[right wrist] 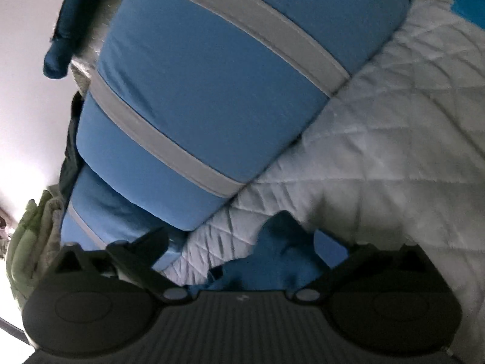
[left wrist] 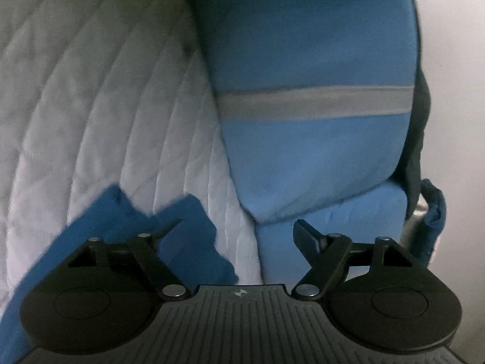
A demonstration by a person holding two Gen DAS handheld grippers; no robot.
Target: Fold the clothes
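No readable text, labels, brands or numbers appear anywhere in either wrist view.

We've got both spread wide: left hand-held gripper (left wrist: 239, 230) and right hand-held gripper (right wrist: 251, 242), angled slightly downward, gripping nothing.

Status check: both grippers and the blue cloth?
Left gripper open. Right gripper open. Dark blue cloth loose on white quilt. Blue striped cushions alongside.

Two blue cushions (right wrist: 206, 97) (grey-striped), one white quilt (right wrist: 394, 151), one blue garment (right wrist: 272, 261)
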